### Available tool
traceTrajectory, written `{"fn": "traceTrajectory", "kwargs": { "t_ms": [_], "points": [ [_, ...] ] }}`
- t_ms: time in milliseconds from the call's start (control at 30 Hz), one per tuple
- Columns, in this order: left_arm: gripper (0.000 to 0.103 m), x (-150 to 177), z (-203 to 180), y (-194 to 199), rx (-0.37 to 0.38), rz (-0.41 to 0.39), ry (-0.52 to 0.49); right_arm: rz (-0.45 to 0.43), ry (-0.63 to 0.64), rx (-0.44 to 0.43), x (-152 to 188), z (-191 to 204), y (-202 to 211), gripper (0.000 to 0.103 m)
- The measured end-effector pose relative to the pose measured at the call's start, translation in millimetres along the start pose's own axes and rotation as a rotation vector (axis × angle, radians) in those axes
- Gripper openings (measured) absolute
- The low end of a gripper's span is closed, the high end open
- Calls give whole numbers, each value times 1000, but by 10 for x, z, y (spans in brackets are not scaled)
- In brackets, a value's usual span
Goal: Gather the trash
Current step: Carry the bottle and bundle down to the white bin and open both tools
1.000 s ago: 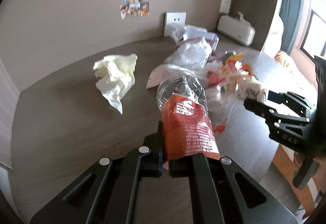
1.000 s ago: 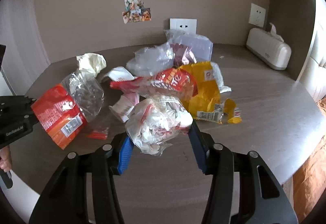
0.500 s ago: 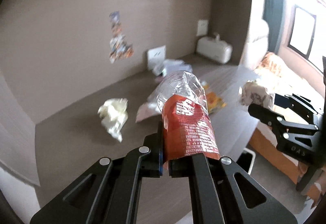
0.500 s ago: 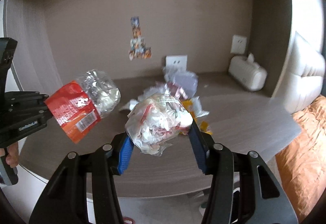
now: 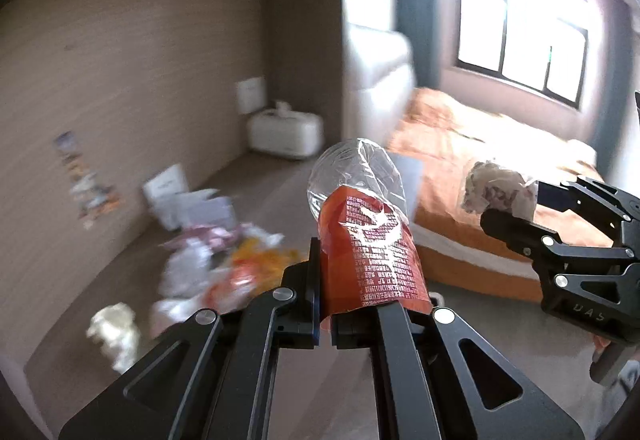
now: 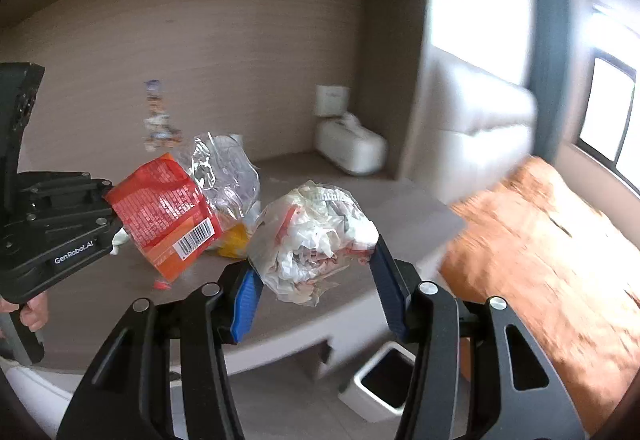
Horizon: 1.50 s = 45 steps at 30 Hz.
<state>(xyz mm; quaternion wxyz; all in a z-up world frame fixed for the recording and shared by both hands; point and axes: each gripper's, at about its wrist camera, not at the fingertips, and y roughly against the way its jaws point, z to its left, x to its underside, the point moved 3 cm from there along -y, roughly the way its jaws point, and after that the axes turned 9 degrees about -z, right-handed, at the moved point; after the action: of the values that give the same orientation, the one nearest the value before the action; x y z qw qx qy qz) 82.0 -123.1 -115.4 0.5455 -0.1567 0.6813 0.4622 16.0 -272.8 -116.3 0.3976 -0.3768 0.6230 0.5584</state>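
My left gripper (image 5: 326, 304) is shut on a red and clear snack bag (image 5: 366, 240) and holds it up in the air, off the table. The bag (image 6: 176, 212) and the left gripper (image 6: 108, 216) also show at the left of the right wrist view. My right gripper (image 6: 314, 280) is shut on a clear plastic bag stuffed with crumpled paper (image 6: 316, 240), held above the table edge. That bag (image 5: 498, 194) and the right gripper (image 5: 520, 206) show at the right of the left wrist view. A white bin with a dark inside (image 6: 382, 380) stands on the floor below.
More wrappers lie in a pile (image 5: 224, 268) on the brown table (image 5: 280, 184), with a crumpled yellowish tissue (image 5: 114, 328) nearer. A white tissue box (image 5: 284, 134) stands at the back corner. A bed with an orange cover (image 6: 540, 240) is to the right.
Both grippers have lifted away from the table and swung right with their loads. The trash pile has dropped back and left, and the bed and floor bin have come into view.
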Motion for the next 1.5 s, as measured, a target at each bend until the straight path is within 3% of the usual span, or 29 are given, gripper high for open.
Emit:
{"fn": "traceTrajectory", "kwargs": {
  "t_ms": [233, 400, 633, 933, 1167, 1367, 1500],
  "points": [
    [3, -10, -756, -588, 85, 42, -78, 61, -61, 77, 352, -722, -110, 53],
    [3, 26, -1374, -1162, 81, 75, -83, 103, -79, 57, 664, -1321, -318, 53],
    [3, 398, -2063, -2146, 109, 184, -74, 175, -85, 28, 1232, -2029, -945, 53],
    [3, 1464, -2547, -3415, 121, 313, -109, 298, -117, 0, 2377, -2503, -1995, 53],
    [3, 2603, -2658, -4341, 123, 443, -103, 385, -141, -52, 3497, -2522, -2722, 53],
    [3, 3365, -2648, -4899, 123, 493, -120, 424, -145, -75, 4366, -2477, -3236, 53],
    [4, 3753, -2649, -5149, 125, 515, -140, 439, -136, -90, 4734, -2488, -3459, 54]
  ]
}}
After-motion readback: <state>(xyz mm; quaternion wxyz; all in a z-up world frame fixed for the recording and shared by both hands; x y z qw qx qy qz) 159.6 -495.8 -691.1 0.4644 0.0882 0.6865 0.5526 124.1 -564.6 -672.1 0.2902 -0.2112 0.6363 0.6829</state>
